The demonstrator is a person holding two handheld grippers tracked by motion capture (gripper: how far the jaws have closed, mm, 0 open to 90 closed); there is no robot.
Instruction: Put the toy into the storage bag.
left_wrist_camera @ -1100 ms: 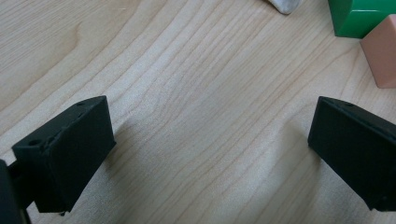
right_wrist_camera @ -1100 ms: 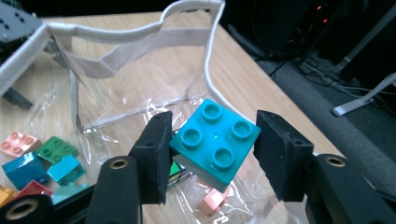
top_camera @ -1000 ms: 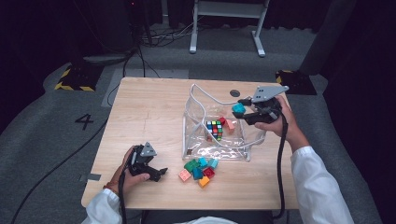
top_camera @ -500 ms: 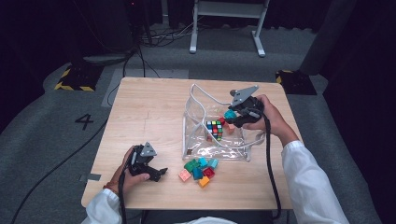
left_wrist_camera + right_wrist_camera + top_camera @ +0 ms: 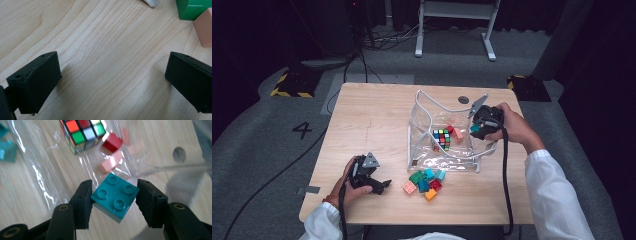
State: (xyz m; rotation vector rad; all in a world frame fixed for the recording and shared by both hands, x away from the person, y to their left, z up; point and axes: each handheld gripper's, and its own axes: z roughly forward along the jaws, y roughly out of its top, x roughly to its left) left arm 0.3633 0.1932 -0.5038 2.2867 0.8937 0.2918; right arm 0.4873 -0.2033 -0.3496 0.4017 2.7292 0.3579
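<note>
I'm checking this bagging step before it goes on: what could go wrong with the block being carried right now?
The teal block sits skewed, corner-on, between the right tool's jaws, so it might twist loose and drop outside the clear bag. The bag's floppy rim and white handle could snag the tool. Released high, the block might bounce off the puzzle cube.

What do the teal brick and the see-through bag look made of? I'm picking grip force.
Teal brick: likely hard plastic, glossy, with moulded round studs and crisp edges. Bag: seemingly thin, soft clear plastic film; it creases, glints, and shows the puzzle cube through it.
</note>
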